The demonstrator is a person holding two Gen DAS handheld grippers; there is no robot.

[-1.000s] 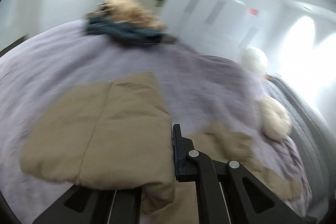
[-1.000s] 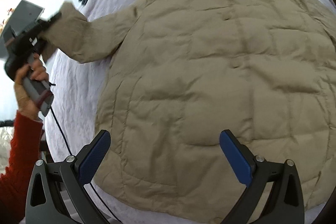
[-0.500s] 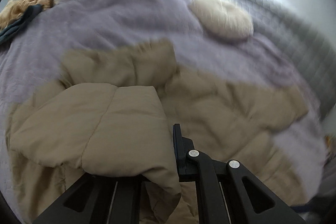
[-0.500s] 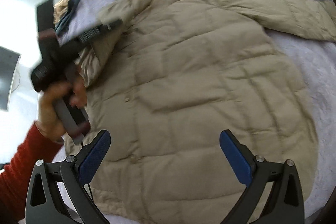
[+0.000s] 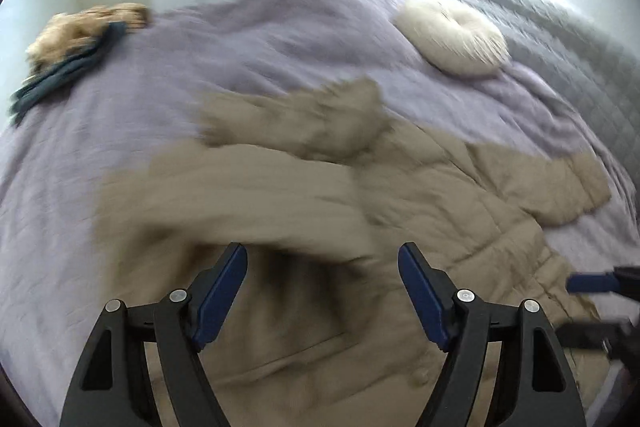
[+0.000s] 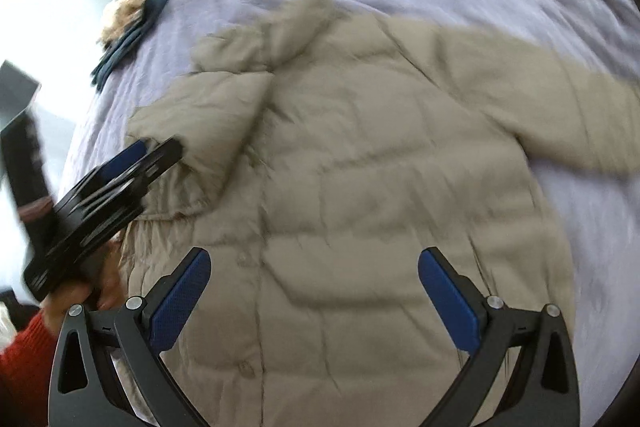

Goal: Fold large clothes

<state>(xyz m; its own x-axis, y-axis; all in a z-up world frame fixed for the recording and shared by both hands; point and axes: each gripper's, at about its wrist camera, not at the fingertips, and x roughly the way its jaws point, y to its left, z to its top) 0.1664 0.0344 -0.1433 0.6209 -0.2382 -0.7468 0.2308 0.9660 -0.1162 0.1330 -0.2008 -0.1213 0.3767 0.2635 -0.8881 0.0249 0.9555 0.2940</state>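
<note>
A beige quilted jacket (image 6: 360, 167) lies spread on the bed, buttons up. Its left sleeve (image 6: 208, 115) is folded in across the chest, while the other sleeve (image 6: 560, 107) stretches out to the right. My left gripper (image 5: 322, 251) hovers just behind that folded sleeve (image 5: 240, 195); its jaws are opening and nothing sits between them. In the right wrist view the left gripper (image 6: 160, 155) is at the sleeve's cuff, held by a hand in a red sleeve (image 6: 24, 339). My right gripper (image 6: 316, 255) stands open over the jacket's lower front, gripping nothing.
The bed has a lilac cover (image 5: 120, 147). A round cream cushion (image 5: 452, 39) lies near a grey quilted blanket (image 5: 560, 47) at the back right. A heap of tan fluffy and dark teal clothes (image 5: 72, 47) sits at the back left.
The left gripper carried the sleeve from out at the side across onto the jacket's chest, then let it go and opened. The right gripper shifted over the jacket, still open.
</note>
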